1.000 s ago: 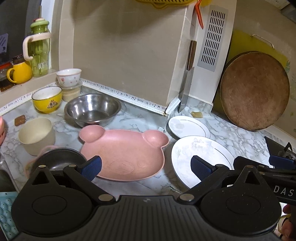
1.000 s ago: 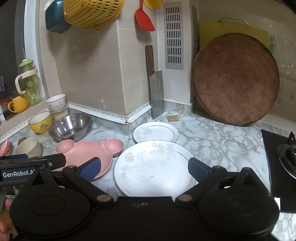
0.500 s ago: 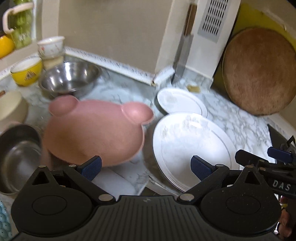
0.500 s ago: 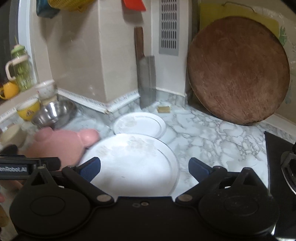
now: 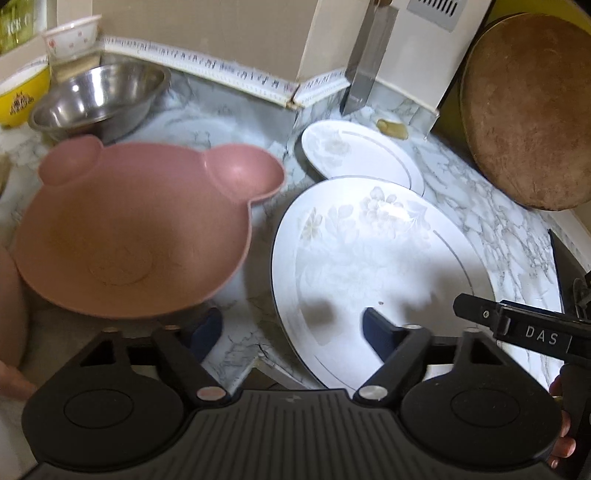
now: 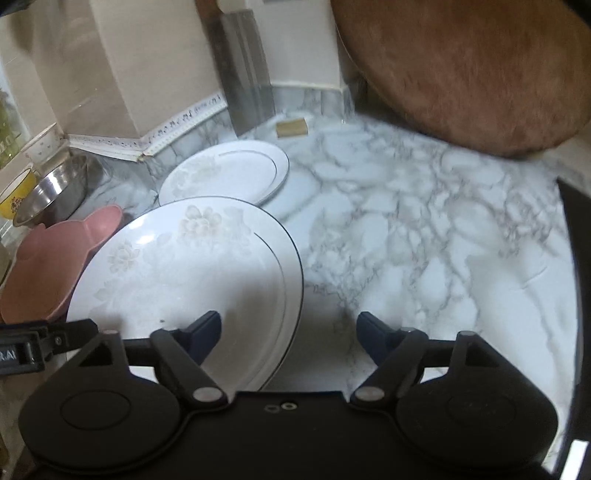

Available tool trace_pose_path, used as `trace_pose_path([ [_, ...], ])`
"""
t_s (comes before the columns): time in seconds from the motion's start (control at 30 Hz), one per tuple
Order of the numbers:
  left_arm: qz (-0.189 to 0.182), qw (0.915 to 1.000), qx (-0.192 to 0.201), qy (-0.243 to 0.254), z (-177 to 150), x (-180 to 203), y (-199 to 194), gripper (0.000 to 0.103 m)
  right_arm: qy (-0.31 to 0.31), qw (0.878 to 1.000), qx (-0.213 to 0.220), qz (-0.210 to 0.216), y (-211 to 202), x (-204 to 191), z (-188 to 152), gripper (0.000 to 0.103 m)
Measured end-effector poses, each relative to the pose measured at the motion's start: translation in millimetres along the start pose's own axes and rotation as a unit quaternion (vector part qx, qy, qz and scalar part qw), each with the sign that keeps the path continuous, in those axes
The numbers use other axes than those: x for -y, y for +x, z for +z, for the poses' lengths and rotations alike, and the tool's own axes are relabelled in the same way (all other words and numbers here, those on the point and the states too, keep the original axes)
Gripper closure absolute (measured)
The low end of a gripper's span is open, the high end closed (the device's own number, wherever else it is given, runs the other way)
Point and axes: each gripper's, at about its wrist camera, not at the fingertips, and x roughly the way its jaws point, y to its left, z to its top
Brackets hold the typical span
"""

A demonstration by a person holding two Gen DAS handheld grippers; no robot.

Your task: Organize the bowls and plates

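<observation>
Presently: large white plate (image 5: 384,266) flat on marble counter (image 6: 424,229), right of pink bear plate (image 5: 136,229); left gripper (image 5: 291,328) and right gripper (image 6: 288,328) straddle opposite rims, jaws closing, nothing gripped, apparently for a two-sided lift.

White-veined marble counter (image 6: 424,236), beige tiled wall (image 5: 207,33), patterned trim strip (image 5: 229,72), black hob edge (image 6: 580,236)

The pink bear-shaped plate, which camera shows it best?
The left wrist view: the pink bear-shaped plate shows nearly whole, both ears and its shallow centre, though slightly blurred. The right wrist view catches only a part at the left edge, cut off by the large white plate.
</observation>
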Motion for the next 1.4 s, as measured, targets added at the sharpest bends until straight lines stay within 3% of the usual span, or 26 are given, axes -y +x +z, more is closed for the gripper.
trace_pose_path([
  [0.13,-0.008,0.9997,-0.017,-0.015,0,-1,8,0.047,0.016,1.000,-0.017,0.015,7,8,2,0.043],
  [0.27,-0.013,0.9995,-0.019,-0.021,0,-1,9,0.070,0.031,0.999,-0.026,0.024,10,13,0,0.056],
  [0.33,-0.017,0.9993,-0.022,-0.025,1,-1,10,0.073,0.037,0.999,-0.024,0.030,9,15,0,0.065],
  [0.37,-0.017,0.9993,-0.023,-0.022,1,0,10,0.080,0.045,0.998,-0.024,0.035,9,17,0,0.067],
  [0.53,-0.021,0.9993,-0.027,-0.015,-1,4,9,0.082,0.049,0.998,-0.013,0.046,5,17,-1,0.088],
  [0.97,-0.064,0.9949,-0.030,0.072,-14,52,2,0.083,0.068,0.998,0.014,-0.001,-38,50,-27,0.089],
  [1.4,-0.121,0.9772,-0.047,0.168,-33,118,7,0.083,0.135,0.988,0.030,-0.062,-90,101,-72,0.089],
])
